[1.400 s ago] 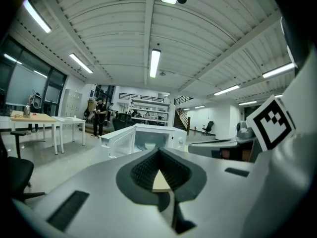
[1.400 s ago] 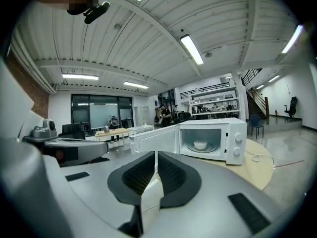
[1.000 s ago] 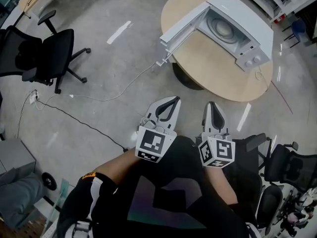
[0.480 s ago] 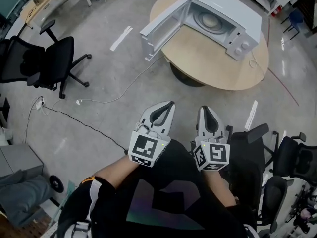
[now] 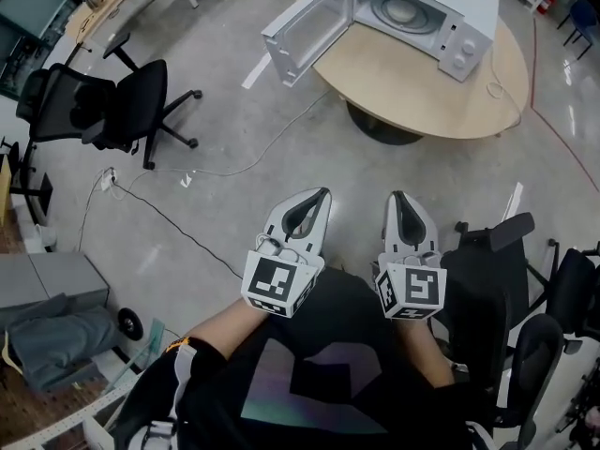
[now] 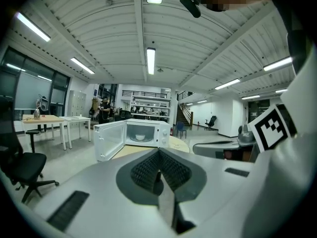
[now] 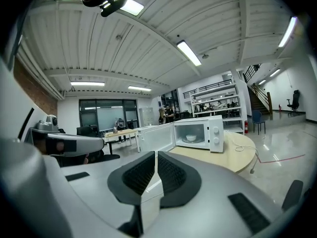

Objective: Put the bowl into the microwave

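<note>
A white microwave (image 5: 441,3) stands on a round wooden table (image 5: 422,92) at the top of the head view, its door (image 5: 305,26) swung wide open to the left. A white bowl (image 5: 398,10) sits inside on the turntable; it also shows in the left gripper view as the bowl (image 6: 140,137) and in the right gripper view as the bowl (image 7: 191,138). My left gripper (image 5: 314,195) and right gripper (image 5: 401,198) are held side by side close to my body, far from the table. Both are shut with nothing between the jaws.
A black office chair (image 5: 103,101) stands at the left. A white cable (image 5: 234,167) runs over the grey floor from the table. More black chairs (image 5: 497,261) crowd my right side. A grey cabinet (image 5: 47,284) is at lower left.
The microwave and table have slid up and farther off in the head view, and the view has turned. Both grippers stay shut and held near my body.
</note>
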The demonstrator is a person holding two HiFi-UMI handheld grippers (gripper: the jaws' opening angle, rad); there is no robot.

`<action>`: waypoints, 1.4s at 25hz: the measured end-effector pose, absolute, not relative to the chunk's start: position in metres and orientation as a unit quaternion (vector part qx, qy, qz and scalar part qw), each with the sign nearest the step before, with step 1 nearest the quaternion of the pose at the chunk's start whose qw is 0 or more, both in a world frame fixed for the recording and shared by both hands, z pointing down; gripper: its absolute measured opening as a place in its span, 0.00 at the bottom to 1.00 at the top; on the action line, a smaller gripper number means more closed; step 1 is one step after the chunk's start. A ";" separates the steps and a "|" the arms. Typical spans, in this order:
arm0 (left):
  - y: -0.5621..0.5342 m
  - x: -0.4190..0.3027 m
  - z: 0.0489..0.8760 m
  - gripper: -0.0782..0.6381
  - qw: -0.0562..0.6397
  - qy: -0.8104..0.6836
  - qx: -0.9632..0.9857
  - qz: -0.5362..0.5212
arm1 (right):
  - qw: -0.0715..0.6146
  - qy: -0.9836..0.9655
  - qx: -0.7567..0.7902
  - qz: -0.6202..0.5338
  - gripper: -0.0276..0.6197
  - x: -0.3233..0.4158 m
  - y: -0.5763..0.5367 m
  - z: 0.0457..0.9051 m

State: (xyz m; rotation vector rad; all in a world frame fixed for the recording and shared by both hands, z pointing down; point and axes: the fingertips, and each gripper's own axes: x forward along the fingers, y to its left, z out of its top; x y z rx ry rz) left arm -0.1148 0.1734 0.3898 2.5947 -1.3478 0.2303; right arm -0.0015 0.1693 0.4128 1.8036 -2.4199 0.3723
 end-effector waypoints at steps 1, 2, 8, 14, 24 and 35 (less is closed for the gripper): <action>0.181 -0.116 0.391 0.17 0.104 -0.463 0.877 0.080 | 0.049 -0.798 0.588 0.122 0.09 -0.001 0.175 0.414; 0.189 -0.116 0.392 0.17 0.105 -0.468 0.873 0.082 | 0.047 -0.802 0.583 0.122 0.09 -0.001 0.180 0.415; 0.223 -0.118 0.394 0.17 0.096 -0.494 0.859 0.100 | 0.036 -0.817 0.561 0.127 0.09 0.000 0.204 0.418; 0.239 -0.121 0.389 0.17 0.081 -0.501 0.854 0.109 | 0.029 -0.832 0.541 0.116 0.09 -0.014 0.221 0.411; 0.251 -0.157 0.387 0.17 0.080 -0.515 0.847 0.101 | 0.050 -0.845 0.522 0.106 0.09 -0.051 0.240 0.409; 0.273 -0.248 0.385 0.17 0.090 -0.549 0.828 0.075 | 0.083 -0.852 0.509 0.089 0.07 -0.129 0.262 0.401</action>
